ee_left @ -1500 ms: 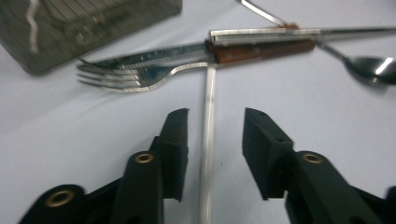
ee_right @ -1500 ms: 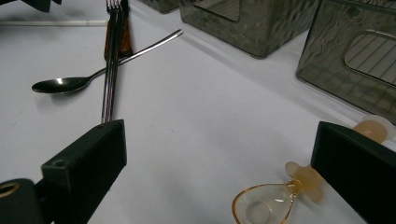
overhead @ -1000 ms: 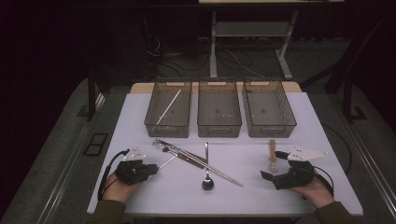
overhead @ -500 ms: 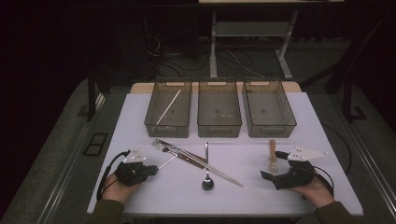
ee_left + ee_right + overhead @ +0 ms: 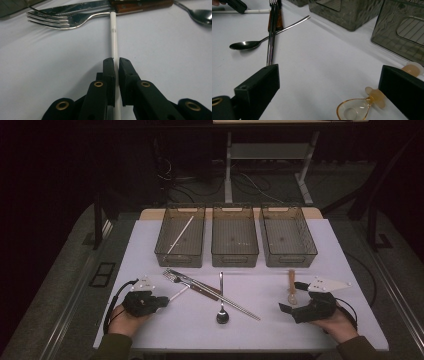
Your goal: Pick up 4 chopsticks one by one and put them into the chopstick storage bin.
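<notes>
My left gripper rests on the white table near its front left corner. Its jaws are shut on a thin white stick that lies flat and points toward a fork and a wooden-handled knife. In the high view the stick runs from the jaws up to that cutlery. At the front right, my right gripper stands open. An amber plastic spoon lies on the table beside its right jaw, and I see no contact between them.
Three dark bins stand in a row at the back; the left one holds another white stick. A metal spoon and metal chopsticks lie mid-table.
</notes>
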`<state>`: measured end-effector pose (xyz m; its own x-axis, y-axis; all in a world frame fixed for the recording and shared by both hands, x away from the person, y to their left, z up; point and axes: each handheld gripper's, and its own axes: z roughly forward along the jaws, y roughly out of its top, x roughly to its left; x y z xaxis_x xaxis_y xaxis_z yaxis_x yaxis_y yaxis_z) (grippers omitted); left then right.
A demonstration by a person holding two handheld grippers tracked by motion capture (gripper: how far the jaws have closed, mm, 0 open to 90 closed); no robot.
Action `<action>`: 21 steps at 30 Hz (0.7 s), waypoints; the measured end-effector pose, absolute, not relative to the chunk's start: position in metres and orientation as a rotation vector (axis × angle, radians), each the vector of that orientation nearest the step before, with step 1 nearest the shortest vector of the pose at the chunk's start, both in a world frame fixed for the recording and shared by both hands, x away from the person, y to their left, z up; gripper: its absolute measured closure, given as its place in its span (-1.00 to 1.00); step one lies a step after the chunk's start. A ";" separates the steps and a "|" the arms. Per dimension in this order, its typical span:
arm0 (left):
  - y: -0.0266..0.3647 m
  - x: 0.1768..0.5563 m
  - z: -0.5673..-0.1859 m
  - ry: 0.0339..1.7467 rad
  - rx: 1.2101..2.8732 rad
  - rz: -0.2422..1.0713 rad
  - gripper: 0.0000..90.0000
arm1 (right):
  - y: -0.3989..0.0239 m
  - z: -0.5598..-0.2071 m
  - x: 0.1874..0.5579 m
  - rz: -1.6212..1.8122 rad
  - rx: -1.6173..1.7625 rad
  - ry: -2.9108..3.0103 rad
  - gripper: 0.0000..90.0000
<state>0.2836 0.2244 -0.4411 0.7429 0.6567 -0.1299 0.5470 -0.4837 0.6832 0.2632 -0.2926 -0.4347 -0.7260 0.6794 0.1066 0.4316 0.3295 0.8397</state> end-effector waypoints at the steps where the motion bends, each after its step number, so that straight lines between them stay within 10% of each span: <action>1: 0.224 0.284 -0.440 0.901 2.200 0.190 0.86 | -0.293 -0.435 0.263 1.348 1.000 2.333 -0.93; 21: 0.213 0.287 -0.417 0.933 2.148 0.222 0.86 | -0.293 -0.435 0.263 1.343 1.006 2.334 -0.93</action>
